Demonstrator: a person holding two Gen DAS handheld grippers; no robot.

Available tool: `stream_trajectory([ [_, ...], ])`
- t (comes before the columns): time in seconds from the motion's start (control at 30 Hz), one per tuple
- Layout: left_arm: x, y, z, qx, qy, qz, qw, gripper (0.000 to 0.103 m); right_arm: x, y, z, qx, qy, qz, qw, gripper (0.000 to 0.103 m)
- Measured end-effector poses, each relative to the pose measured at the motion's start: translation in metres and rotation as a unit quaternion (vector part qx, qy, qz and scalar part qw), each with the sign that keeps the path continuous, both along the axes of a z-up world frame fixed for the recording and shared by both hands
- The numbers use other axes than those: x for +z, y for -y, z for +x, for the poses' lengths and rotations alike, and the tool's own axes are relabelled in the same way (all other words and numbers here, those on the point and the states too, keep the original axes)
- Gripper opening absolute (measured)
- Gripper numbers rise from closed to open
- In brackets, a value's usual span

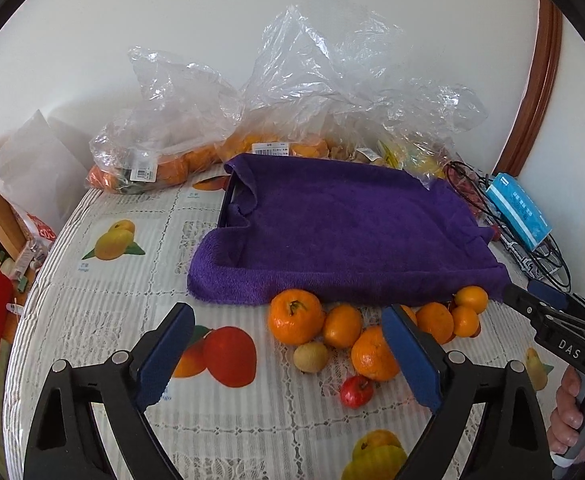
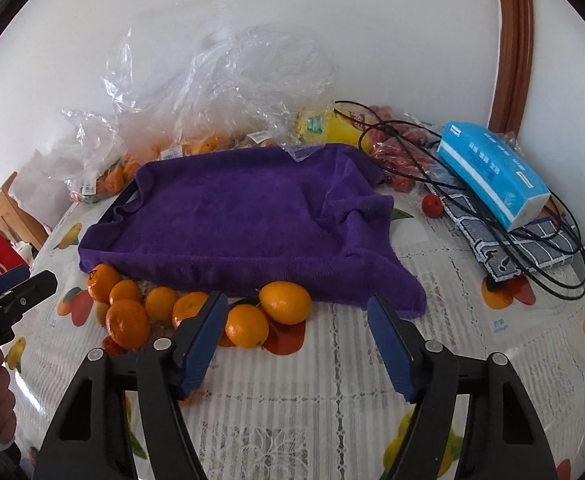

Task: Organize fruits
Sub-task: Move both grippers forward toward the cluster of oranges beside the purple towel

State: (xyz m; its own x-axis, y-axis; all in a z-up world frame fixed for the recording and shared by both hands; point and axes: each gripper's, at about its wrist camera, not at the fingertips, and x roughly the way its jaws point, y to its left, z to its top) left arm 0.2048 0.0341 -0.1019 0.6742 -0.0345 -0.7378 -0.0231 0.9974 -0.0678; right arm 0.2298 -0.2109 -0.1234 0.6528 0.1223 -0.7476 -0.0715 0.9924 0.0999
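Both tools are open and holding nothing, so I'd ease the left tool (image 1: 288,356) straight ahead over the big orange (image 1: 295,316), squeezing gently, right tool (image 2: 296,340) waiting.

That purple towel (image 1: 332,236) is fluffy matt terry cloth. The oranges (image 1: 295,316) have glossy, pebbly skin. The bags (image 1: 292,92) at the far side are thin, crinkly clear plastic. The table (image 1: 92,292) cover looks like smooth shiny vinyl with a lace print, and the blue tissue pack (image 2: 492,172) has slick plastic wrap.
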Motion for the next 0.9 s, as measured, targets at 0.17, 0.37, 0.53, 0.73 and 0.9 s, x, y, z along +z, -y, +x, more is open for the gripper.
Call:
stream_trajectory([
  [0.17,-0.008,-0.003,0.016,-0.003,0.001,-0.003,1.0,0.093,-0.018,-0.001,0.021,0.007,-0.028,0.023,0.999,0.056],
  [0.37,-0.022,-0.008,0.02,-0.001,-0.011,-0.019,0.9998,0.093,-0.038,0.001,0.029,-0.002,-0.055,0.037,0.998,0.049],
  [0.53,-0.023,-0.009,0.017,0.0,-0.006,-0.031,0.9995,0.093,-0.048,-0.003,0.034,0.005,-0.062,0.038,0.997,0.048],
  [0.73,-0.027,-0.002,0.017,-0.008,-0.012,-0.02,0.9997,0.093,-0.052,-0.005,0.037,0.004,-0.065,0.043,0.997,0.048],
  [0.9,-0.027,-0.002,0.016,-0.008,-0.008,-0.021,0.9997,0.093,-0.054,-0.005,0.039,0.008,-0.07,0.053,0.996,0.037],
])
